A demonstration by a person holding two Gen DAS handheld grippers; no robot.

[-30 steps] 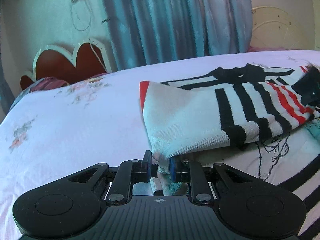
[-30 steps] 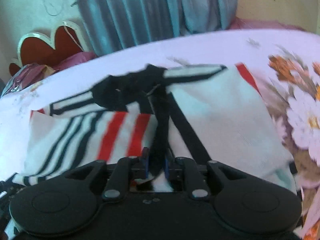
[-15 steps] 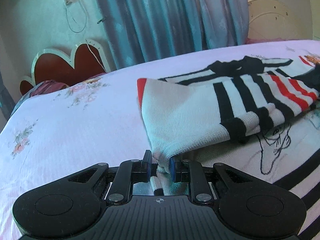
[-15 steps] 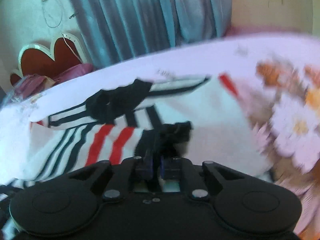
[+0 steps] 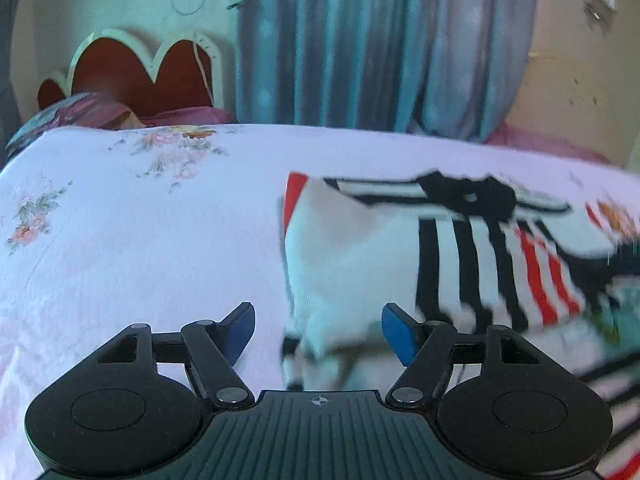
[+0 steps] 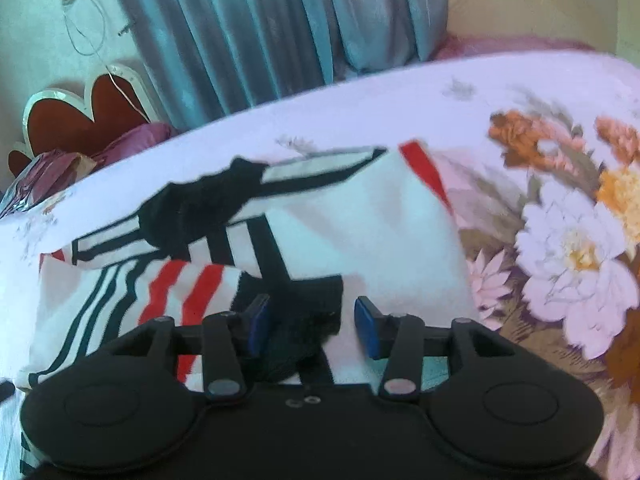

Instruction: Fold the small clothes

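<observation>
A small white knit sweater (image 5: 360,256) with black and red stripes and a black collar lies on the bed, its sleeve folded across its body. It also shows in the right wrist view (image 6: 360,240). My left gripper (image 5: 318,330) is open, its blue pads either side of the sweater's lower left corner, which lies loose between them. My right gripper (image 6: 312,326) is open over the black cuff (image 6: 304,320) of the folded sleeve, which lies between the pads.
The bed has a pale pink floral sheet (image 5: 140,240), with large printed flowers at the right (image 6: 572,248). A red heart-shaped headboard (image 5: 136,72), pillows (image 5: 80,116) and blue curtains (image 5: 360,40) stand at the far side.
Both grippers were shut on the sweater, the left on its corner and the right on the sleeve cuff. Both have opened and let go; the fabric has dropped onto the sweater.
</observation>
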